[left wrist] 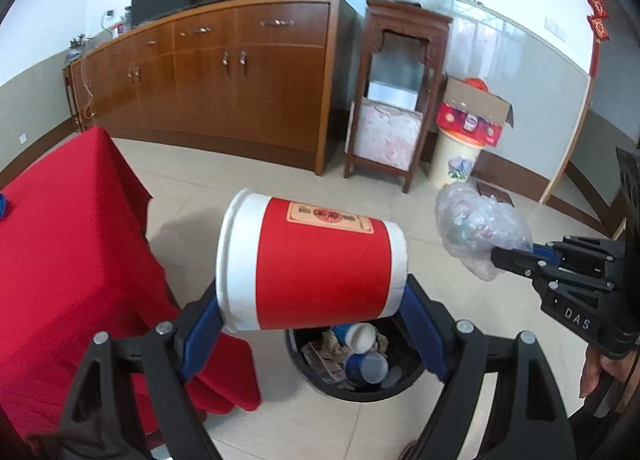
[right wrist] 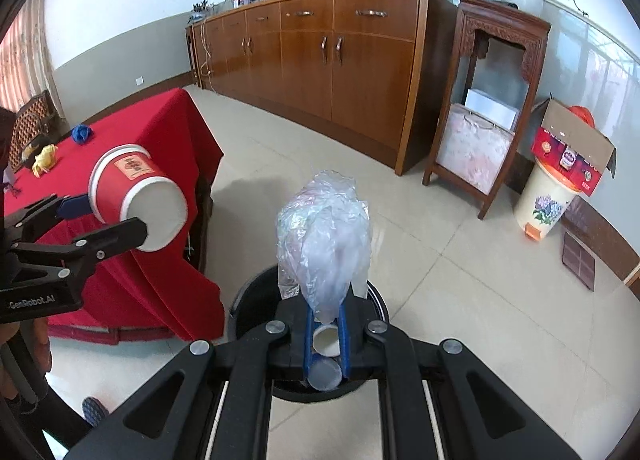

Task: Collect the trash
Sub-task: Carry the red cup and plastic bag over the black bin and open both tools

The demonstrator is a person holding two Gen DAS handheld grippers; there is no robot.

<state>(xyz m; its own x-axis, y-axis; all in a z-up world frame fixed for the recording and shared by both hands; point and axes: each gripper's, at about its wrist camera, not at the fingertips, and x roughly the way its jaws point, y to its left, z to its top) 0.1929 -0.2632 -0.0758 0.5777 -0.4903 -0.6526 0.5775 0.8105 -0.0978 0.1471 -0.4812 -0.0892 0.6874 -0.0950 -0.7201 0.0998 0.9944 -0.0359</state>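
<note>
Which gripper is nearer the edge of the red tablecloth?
Left. The left gripper, holding the red cup, hangs right beside the red tablecloth. The right gripper, shut on the plastic bag, is farther out, over the black bin.

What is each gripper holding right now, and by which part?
Left gripper clamps the red paper cup sideways, rim against one pad, base against the other. Right gripper pinches the crumpled plastic bag at its lower end.

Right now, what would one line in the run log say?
left gripper: shut on red cup | right gripper: shut on plastic bag | both above black bin
</note>
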